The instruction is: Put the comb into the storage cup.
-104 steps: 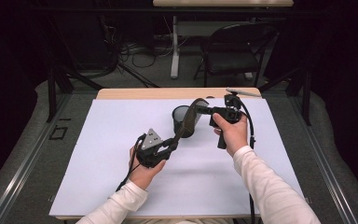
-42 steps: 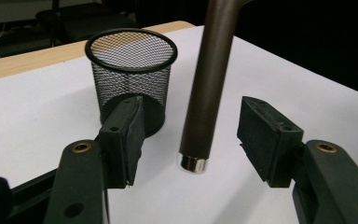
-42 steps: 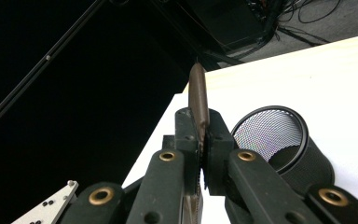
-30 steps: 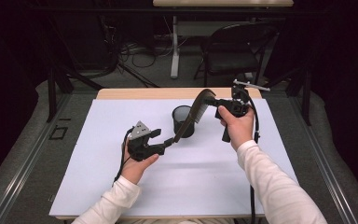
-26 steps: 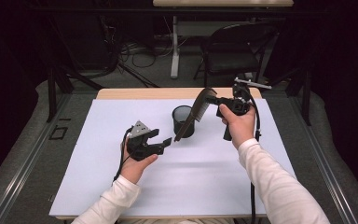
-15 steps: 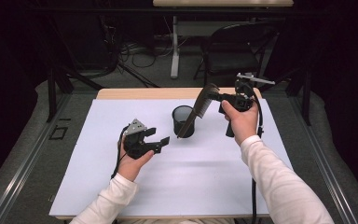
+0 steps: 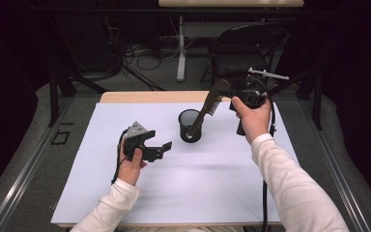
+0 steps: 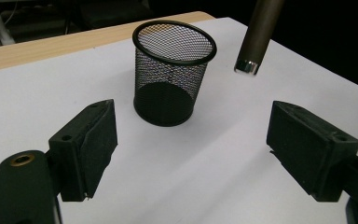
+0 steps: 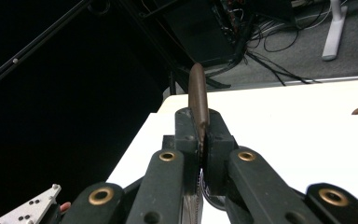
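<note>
The right gripper [image 7: 232, 94] has its jaws closed on the toothed head of a brown comb [image 7: 204, 112], pinching it edge-on in the right gripper view [image 9: 199, 105]. The comb slants down and toward the left edge of the worktop [image 7: 183, 193], its handle tip hanging over the mouth of a black mesh cup [image 7: 190, 124]; whether the tip touches the rim cannot be told. In the left gripper view the metal-capped handle end [image 8: 256, 37] hangs in the air beside the cup [image 8: 172, 74], clear of the surface. The left gripper [image 7: 158, 150] has its jaws spread wide with nothing between them, pointed at the cup from nearer the left edge and held above the white surface. The cup stands upright near the middle of the far edge. A black chair [image 7: 244, 50] stands beyond the far edge.
</note>
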Demonstrator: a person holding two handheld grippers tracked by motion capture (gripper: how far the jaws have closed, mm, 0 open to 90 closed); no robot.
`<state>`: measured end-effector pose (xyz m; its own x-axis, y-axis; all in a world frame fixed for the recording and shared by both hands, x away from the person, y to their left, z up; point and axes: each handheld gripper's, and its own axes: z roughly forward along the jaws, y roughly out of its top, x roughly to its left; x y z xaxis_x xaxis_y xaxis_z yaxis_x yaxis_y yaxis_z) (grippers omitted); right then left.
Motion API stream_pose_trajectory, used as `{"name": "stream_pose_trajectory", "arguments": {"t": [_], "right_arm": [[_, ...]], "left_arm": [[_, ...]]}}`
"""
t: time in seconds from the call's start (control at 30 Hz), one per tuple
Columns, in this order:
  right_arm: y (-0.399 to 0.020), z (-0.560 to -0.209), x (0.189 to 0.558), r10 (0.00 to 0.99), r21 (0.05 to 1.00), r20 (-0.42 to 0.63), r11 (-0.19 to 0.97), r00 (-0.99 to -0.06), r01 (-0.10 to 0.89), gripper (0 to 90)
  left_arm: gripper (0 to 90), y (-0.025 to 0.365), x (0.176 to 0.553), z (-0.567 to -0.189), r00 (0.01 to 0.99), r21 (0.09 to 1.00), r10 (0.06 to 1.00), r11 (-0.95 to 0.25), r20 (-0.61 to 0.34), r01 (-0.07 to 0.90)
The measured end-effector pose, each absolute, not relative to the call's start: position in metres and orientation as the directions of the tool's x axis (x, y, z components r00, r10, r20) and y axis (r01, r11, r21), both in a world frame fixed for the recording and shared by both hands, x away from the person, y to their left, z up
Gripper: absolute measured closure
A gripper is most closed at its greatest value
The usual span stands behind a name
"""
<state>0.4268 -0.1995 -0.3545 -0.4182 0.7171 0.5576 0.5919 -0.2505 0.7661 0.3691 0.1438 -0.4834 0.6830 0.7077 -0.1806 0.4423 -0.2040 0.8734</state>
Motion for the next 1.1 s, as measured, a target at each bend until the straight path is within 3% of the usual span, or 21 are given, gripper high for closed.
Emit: {"name": "stream_pose_trajectory", "arguments": {"t": [0.57,1.1], "right_arm": [[-0.201,-0.333,0.446,0.764,0.791,0.522,-0.266,-0.38,0.552,87.3],[-0.194,-0.341,0.466,0.802,0.797,0.504,-0.288,-0.32,0.532,87.3]], "left_arm": [[16.1,0.151,0.371,-0.481,0.692,0.876,0.698,-0.202,-0.184,0.438],[16.1,0.152,0.371,-0.48,0.697,0.879,0.692,-0.195,-0.191,0.434]]}}
